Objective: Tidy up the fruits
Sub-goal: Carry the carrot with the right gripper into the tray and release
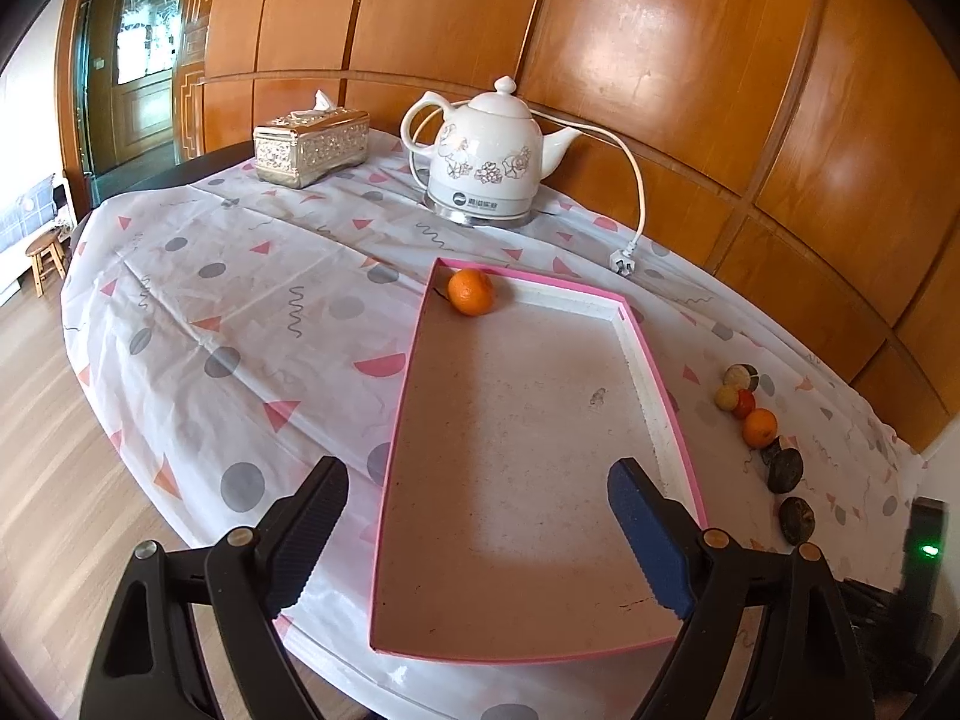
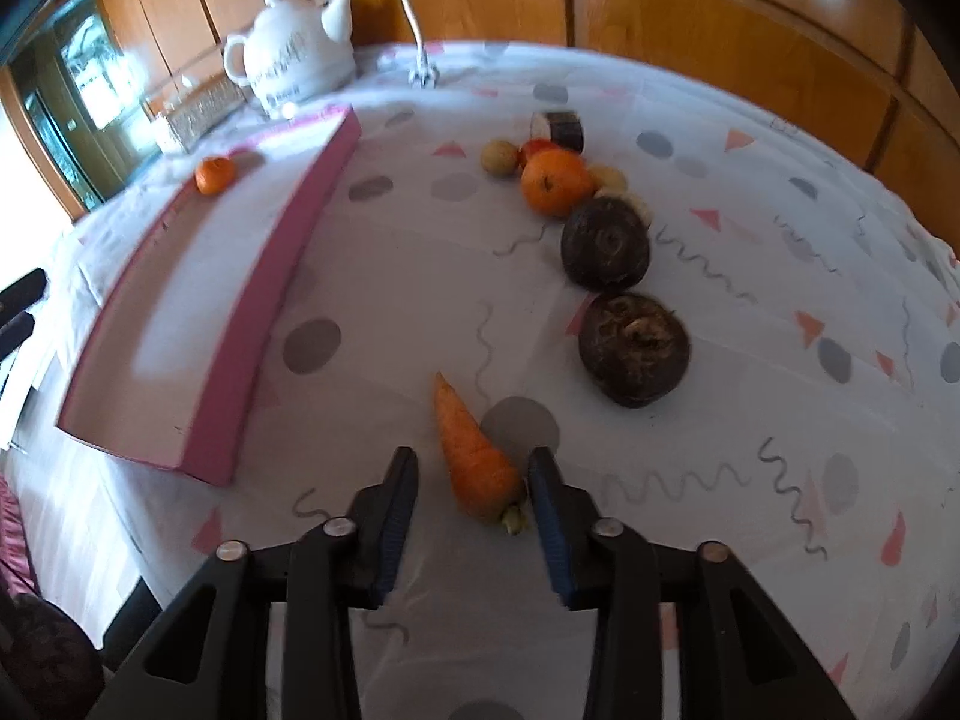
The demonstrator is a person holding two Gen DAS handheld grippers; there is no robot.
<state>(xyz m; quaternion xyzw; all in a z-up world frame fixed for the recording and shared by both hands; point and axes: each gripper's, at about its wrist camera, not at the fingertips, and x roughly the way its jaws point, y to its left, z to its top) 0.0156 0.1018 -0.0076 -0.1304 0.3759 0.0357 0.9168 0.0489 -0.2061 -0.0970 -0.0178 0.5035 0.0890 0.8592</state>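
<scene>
Right claw gapes around carrot, unclenched; left claw wide, empty over tray.

Bright daylight, panel glare, blurred fisheye edges.

tangerine: tray far corner | carrot: flat on cloth, beside tray

Bare cloth between pink tray wall and fruit row; carrot between right claw fingers.
</scene>
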